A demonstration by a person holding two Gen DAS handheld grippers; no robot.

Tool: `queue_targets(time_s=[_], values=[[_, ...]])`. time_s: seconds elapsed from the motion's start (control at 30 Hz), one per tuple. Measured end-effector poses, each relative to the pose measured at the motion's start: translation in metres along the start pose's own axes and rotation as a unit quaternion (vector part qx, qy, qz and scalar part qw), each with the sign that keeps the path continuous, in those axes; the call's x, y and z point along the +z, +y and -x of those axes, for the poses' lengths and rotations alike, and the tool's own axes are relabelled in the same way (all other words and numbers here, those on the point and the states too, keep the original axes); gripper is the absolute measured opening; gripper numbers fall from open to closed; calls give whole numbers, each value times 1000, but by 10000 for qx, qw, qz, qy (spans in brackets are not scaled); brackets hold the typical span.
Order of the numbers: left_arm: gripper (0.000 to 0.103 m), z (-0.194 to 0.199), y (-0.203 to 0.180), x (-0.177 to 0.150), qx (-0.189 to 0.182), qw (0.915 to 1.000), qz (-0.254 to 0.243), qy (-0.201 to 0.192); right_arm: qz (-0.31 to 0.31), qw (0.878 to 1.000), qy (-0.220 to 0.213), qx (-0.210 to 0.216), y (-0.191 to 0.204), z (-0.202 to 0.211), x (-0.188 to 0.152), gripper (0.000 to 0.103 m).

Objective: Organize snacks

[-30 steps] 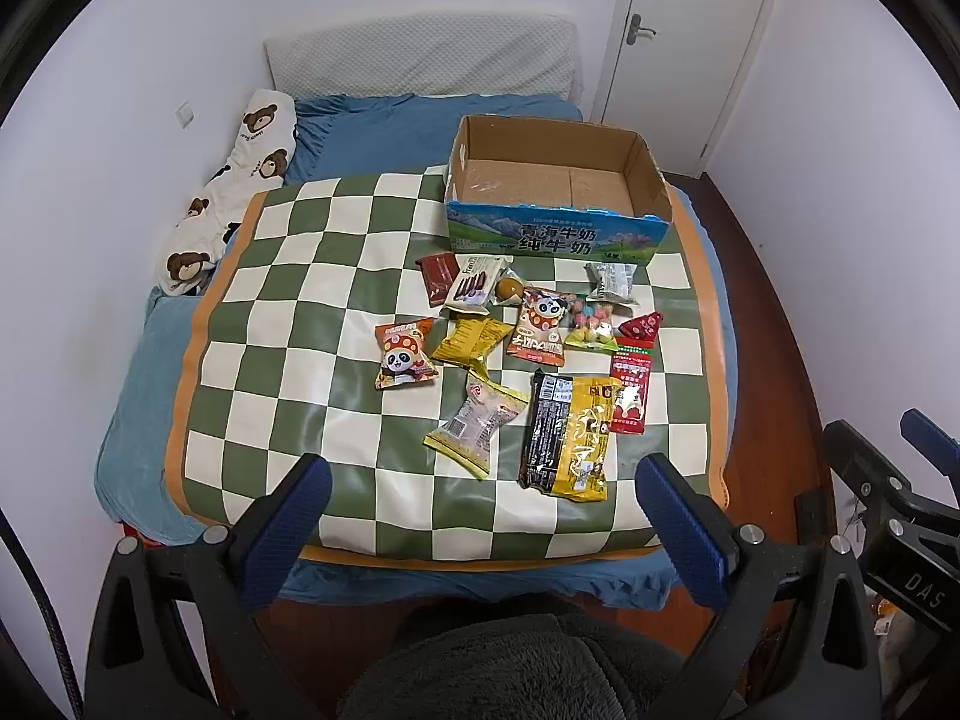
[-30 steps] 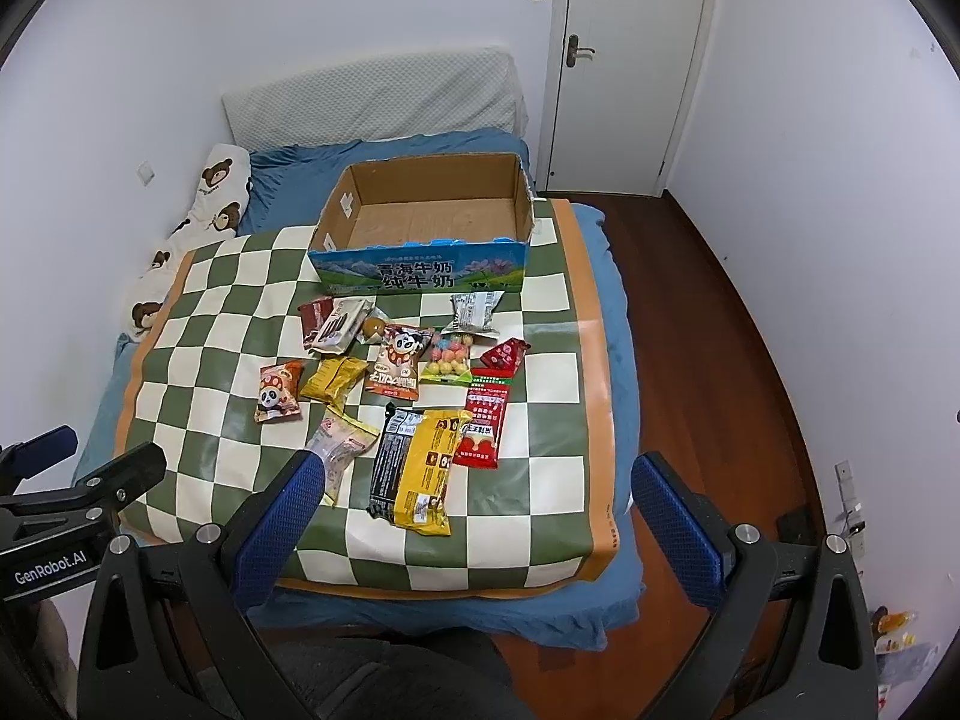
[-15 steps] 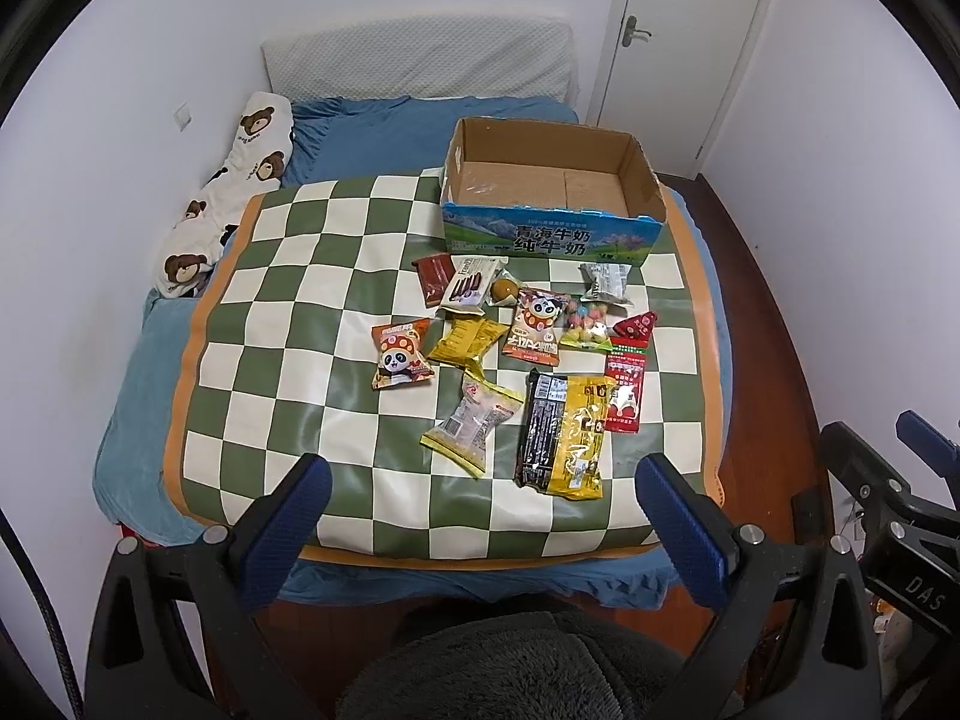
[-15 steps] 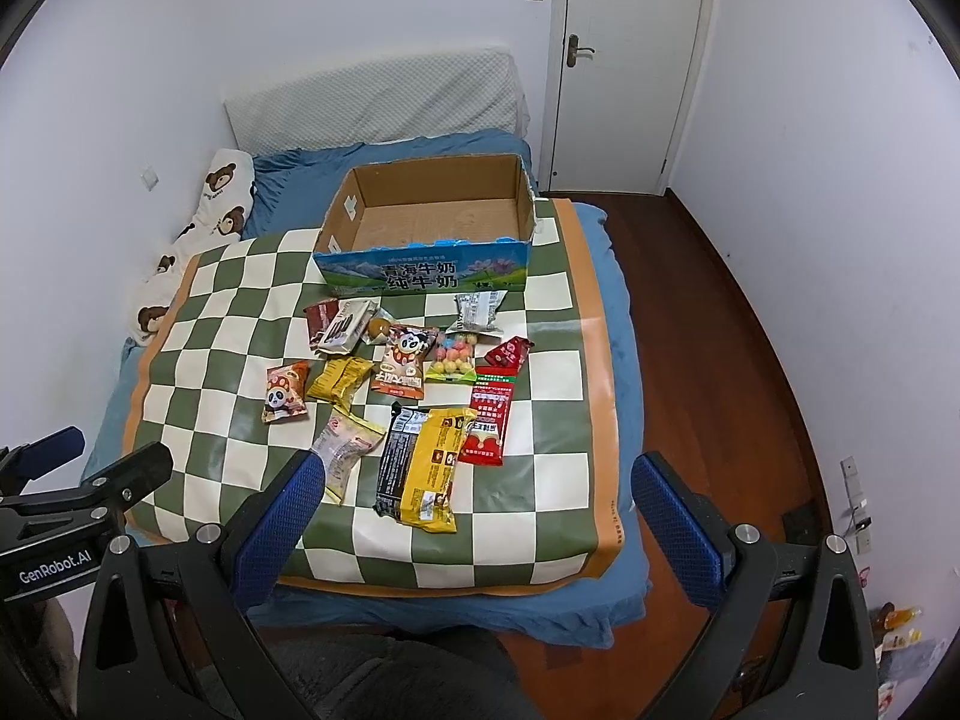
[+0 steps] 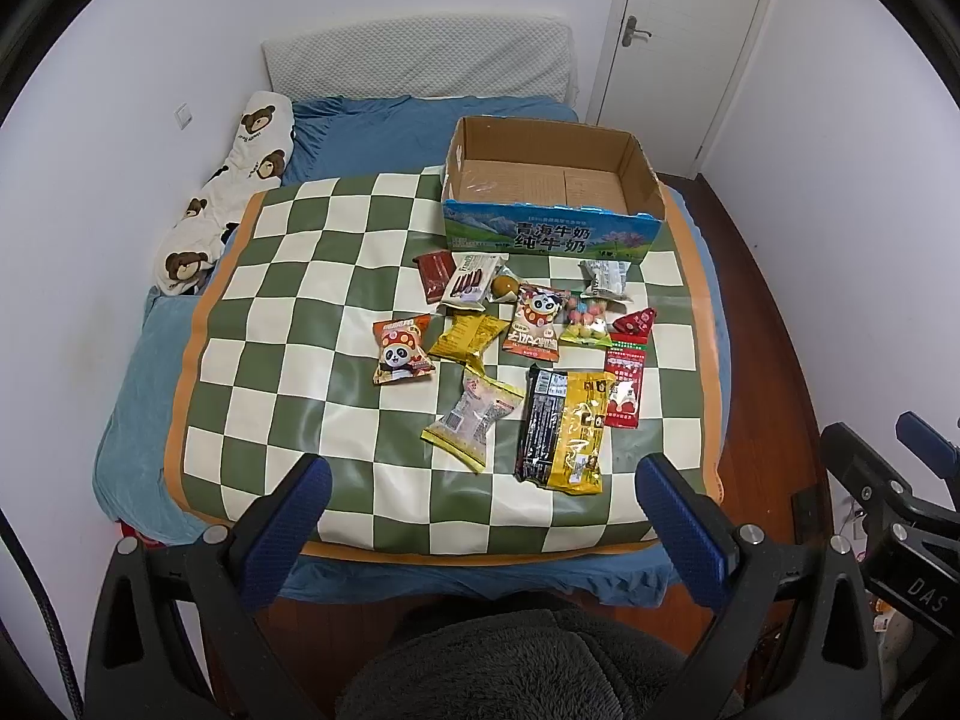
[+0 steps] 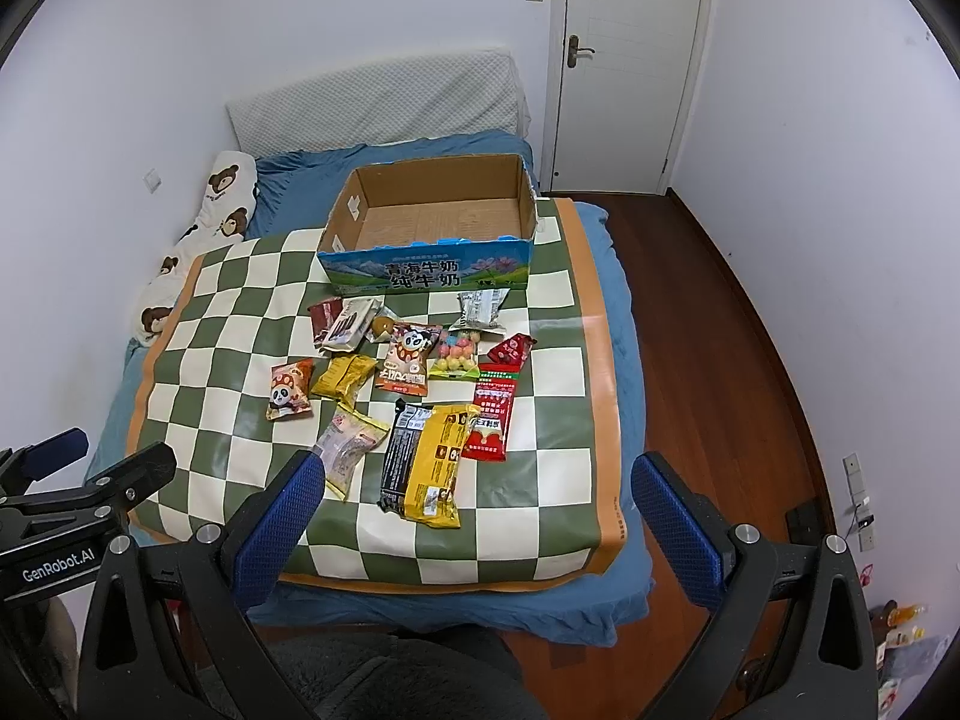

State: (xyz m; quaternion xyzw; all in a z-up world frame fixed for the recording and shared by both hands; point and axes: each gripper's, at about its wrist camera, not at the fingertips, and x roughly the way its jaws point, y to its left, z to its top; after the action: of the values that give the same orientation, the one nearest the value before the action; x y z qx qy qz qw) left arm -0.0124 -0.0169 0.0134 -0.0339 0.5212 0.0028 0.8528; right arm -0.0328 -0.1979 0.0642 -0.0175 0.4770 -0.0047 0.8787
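Observation:
Several snack packets lie on a green-and-white checked mat (image 5: pixel 288 324) (image 6: pixel 552 360) on a bed. Among them are a yellow and black packet (image 5: pixel 564 429) (image 6: pixel 425 465), a panda packet (image 5: pixel 401 349) (image 6: pixel 289 390), a red packet (image 5: pixel 623 384) (image 6: pixel 493 417) and a bag of coloured balls (image 5: pixel 588 319) (image 6: pixel 457 353). An empty cardboard box (image 5: pixel 549 228) (image 6: pixel 429 270) stands behind them. My left gripper (image 5: pixel 483 501) and my right gripper (image 6: pixel 477 501) both hang open above the bed's near edge, short of the snacks, with nothing between their fingers.
A bear-print pillow (image 5: pixel 231 192) (image 6: pixel 198 240) lies along the left wall and a grey headboard cushion (image 5: pixel 420 66) at the back. A white door (image 6: pixel 630 60) and a strip of wooden floor (image 6: pixel 720 348) are on the right. A grey fleece garment (image 5: pixel 516 666) fills the bottom.
Both views have shifted slightly: the bed and snacks sit a little higher and further left in frame. Both grippers stay open and the snacks have not moved.

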Motion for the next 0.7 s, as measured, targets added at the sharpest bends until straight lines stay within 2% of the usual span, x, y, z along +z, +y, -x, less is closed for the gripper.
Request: queue_targets(time_s=[0.7], values=[[103, 3, 0, 0, -7, 10000, -3, -37, -19, 10000, -43, 47, -3, 5, 2, 103]])
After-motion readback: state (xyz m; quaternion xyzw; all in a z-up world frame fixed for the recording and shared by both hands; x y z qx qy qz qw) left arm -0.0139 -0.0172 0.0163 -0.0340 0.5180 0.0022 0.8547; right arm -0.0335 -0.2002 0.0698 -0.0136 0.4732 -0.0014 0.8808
